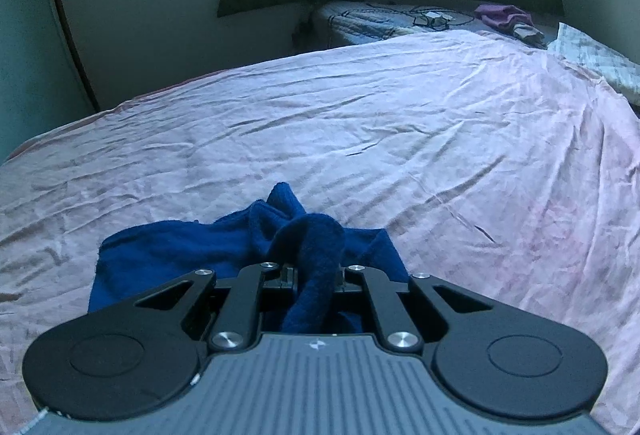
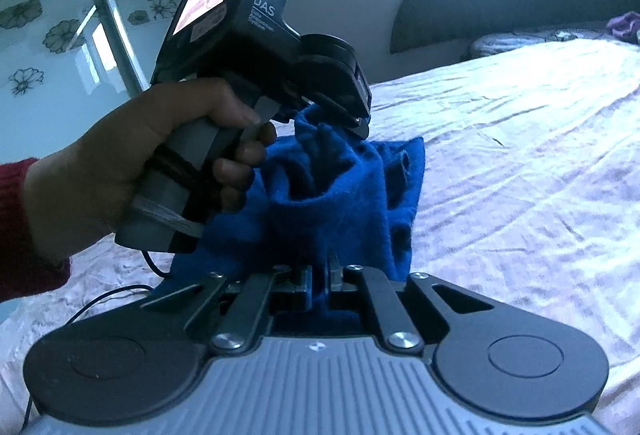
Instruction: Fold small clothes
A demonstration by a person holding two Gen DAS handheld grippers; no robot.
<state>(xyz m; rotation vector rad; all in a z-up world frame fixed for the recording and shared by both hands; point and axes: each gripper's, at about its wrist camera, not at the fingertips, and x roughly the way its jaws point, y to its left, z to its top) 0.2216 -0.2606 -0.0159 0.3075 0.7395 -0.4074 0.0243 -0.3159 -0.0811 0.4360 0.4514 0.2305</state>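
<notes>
A small dark blue knit garment [image 1: 180, 255] lies partly on a wrinkled pink bed sheet [image 1: 360, 135], and a bunched fold of it rises into my left gripper [image 1: 316, 275], which is shut on it. In the right wrist view the same garment [image 2: 340, 195] hangs lifted between both grippers over the sheet [image 2: 520, 155]. My right gripper [image 2: 320, 277] is shut on its near edge. The left gripper [image 2: 362, 123], held by a hand [image 2: 132, 155] with a red sleeve [image 2: 20, 227], pinches the cloth's upper far part.
At the bed's far end lie a purple cloth [image 1: 504, 17], glasses with cables [image 1: 430, 19] and a checked cloth [image 1: 596, 55]. A flower-printed wardrobe [image 2: 40, 35] stands to the left. A thin black cable [image 2: 112, 295] trails over the sheet near the hand.
</notes>
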